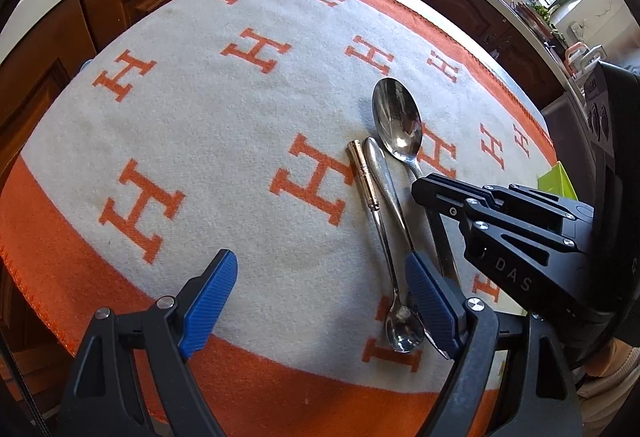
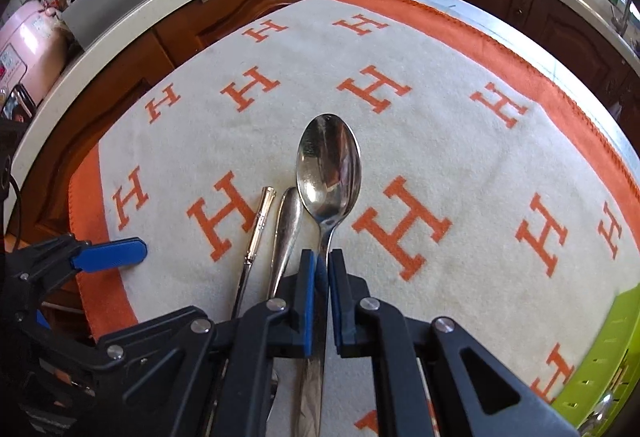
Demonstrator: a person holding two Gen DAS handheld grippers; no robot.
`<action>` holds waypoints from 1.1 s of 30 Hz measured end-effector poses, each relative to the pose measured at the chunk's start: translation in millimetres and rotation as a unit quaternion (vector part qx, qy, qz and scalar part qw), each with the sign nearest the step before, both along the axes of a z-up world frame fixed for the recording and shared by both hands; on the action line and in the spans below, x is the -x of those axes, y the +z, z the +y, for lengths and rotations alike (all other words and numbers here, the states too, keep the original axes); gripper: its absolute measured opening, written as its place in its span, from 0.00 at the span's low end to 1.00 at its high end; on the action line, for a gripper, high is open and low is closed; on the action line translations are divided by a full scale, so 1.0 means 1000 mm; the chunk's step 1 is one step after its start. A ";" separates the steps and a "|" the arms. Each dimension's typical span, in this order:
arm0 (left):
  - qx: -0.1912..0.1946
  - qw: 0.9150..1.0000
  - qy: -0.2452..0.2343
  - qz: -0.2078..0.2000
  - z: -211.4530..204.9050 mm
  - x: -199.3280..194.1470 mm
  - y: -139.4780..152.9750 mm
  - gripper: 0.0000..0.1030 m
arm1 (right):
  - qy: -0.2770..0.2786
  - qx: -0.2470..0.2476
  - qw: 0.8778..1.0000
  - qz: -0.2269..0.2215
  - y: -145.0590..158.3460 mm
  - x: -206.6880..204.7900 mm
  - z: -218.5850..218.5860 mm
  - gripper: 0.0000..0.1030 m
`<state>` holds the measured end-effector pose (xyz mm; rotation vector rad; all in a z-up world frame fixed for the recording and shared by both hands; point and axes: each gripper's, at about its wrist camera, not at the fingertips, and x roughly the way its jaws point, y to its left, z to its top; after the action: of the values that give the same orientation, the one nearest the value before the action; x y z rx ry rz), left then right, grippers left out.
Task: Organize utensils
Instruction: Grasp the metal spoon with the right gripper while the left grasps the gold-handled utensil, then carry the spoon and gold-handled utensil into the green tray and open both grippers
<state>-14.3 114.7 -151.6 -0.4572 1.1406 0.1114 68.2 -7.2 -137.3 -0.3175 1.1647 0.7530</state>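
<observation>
A large steel spoon (image 2: pixel 329 173) lies on the H-patterned cloth with its bowl pointing away. My right gripper (image 2: pixel 323 259) is shut on the spoon's handle, just below the bowl. From the left wrist view the same spoon (image 1: pixel 398 125) shows, with the right gripper (image 1: pixel 425 189) over its neck. Just left of it lie two slimmer utensils, side by side. One is a small spoon with a gold-tipped handle (image 1: pixel 360 169). The other has a silver teardrop handle (image 1: pixel 378 165). My left gripper (image 1: pixel 320 297) stands open above their near ends, with nothing between its blue pads.
An orange-bordered white cloth (image 2: pixel 460 141) covers the table. A lime-green tray (image 2: pixel 600 357) sits at the table's right edge. Dark wooden cabinets and a pale counter (image 2: pixel 120 49) run behind the table. The left gripper's blue pad (image 2: pixel 108 255) shows at the left of the right wrist view.
</observation>
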 end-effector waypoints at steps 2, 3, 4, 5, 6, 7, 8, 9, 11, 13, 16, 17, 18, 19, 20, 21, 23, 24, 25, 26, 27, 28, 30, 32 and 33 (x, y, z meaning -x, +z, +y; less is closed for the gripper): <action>-0.008 1.000 -0.005 -0.002 -0.005 -0.002 0.001 0.79 | -0.013 -0.002 1.000 0.000 0.001 -0.003 -0.005 0.06; -0.011 1.000 -0.009 -0.002 -0.007 -0.004 0.001 0.74 | -0.021 -0.007 1.000 0.002 0.002 -0.005 -0.009 0.06; -0.013 1.000 -0.013 -0.001 -0.010 -0.007 0.000 0.69 | -0.026 -0.012 1.000 0.002 0.003 -0.006 -0.012 0.04; -0.018 1.000 -0.016 0.002 -0.013 -0.009 0.000 0.67 | -0.031 -0.018 0.999 0.004 0.004 -0.007 -0.015 0.04; -0.021 1.000 -0.018 0.006 -0.015 -0.011 -0.001 0.62 | -0.037 -0.027 0.999 0.008 0.006 -0.008 -0.019 0.02; -0.030 0.999 -0.019 0.010 -0.018 -0.014 -0.001 0.61 | -0.043 -0.032 0.999 0.010 0.007 -0.009 -0.022 0.02; -0.036 0.999 -0.019 0.012 -0.020 -0.016 -0.001 0.60 | -0.047 -0.033 0.998 0.008 0.008 -0.009 -0.024 0.01; -0.038 0.999 -0.019 0.013 -0.022 -0.018 -0.001 0.59 | -0.048 -0.031 0.998 0.006 0.008 -0.009 -0.025 0.01; -0.060 0.998 -0.018 0.025 -0.027 -0.025 -0.002 0.57 | -0.055 -0.035 0.998 0.011 0.008 -0.009 -0.030 0.01; -0.093 0.995 -0.027 0.037 -0.034 -0.032 -0.003 0.52 | -0.060 -0.041 0.997 0.015 0.008 -0.009 -0.034 0.01; -0.140 0.988 -0.040 0.043 -0.045 -0.039 -0.003 0.12 | -0.065 -0.047 0.997 0.020 0.007 -0.008 -0.039 0.02; -0.141 0.988 -0.048 0.042 -0.047 -0.041 -0.003 0.06 | -0.069 -0.049 0.996 0.023 0.007 -0.008 -0.041 0.02; -0.133 0.989 -0.046 0.042 -0.046 -0.042 -0.002 0.03 | -0.072 -0.052 0.996 0.026 0.008 -0.007 -0.043 0.02; -0.118 0.991 -0.040 0.040 -0.043 -0.041 -0.001 0.02 | -0.075 -0.055 0.995 0.028 0.007 -0.008 -0.045 0.02; -0.101 0.994 -0.033 0.036 -0.038 -0.039 -0.001 0.02 | -0.080 -0.058 0.995 0.031 0.007 -0.008 -0.047 0.02; -0.078 0.996 -0.024 0.029 -0.032 -0.036 -0.001 0.02 | -0.083 -0.060 0.994 0.033 0.008 -0.007 -0.050 0.01; -0.037 0.999 -0.005 0.019 -0.021 -0.030 -0.001 0.02 | -0.091 -0.067 0.993 0.038 0.008 -0.008 -0.055 0.01; -0.022 1.000 0.003 0.014 -0.016 -0.027 0.001 0.02 | -0.097 -0.072 0.992 0.043 0.008 -0.009 -0.059 0.01; -0.011 1.000 0.009 0.009 -0.012 -0.023 0.003 0.02 | -0.102 -0.078 0.991 0.048 0.009 -0.009 -0.062 0.01; -0.005 1.000 0.012 0.004 -0.009 -0.021 0.004 0.02 | -0.108 -0.084 0.989 0.052 0.009 -0.010 -0.066 0.01; -0.003 1.000 0.014 -0.001 -0.007 -0.020 0.007 0.02 | -0.113 -0.088 0.988 0.055 0.009 -0.010 -0.069 0.01; -0.001 1.000 0.012 -0.005 -0.007 -0.019 0.011 0.02 | -0.117 -0.094 0.987 0.060 0.010 -0.010 -0.072 0.01; 0.001 1.000 0.006 -0.011 -0.007 -0.019 0.018 0.02 | -0.129 -0.109 0.983 0.073 0.011 -0.010 -0.079 0.01; 0.004 1.000 -0.006 -0.018 -0.012 -0.019 0.027 0.02 | -0.138 -0.123 0.979 0.084 0.013 -0.010 -0.085 0.01; 0.005 1.000 -0.013 -0.021 -0.017 -0.020 0.032 0.02 | -0.142 -0.129 0.977 0.088 0.015 -0.009 -0.088 0.01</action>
<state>5.8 97.9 -119.8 -0.4505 1.1065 0.0729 77.0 -95.6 -122.7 0.1345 1.2300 0.6798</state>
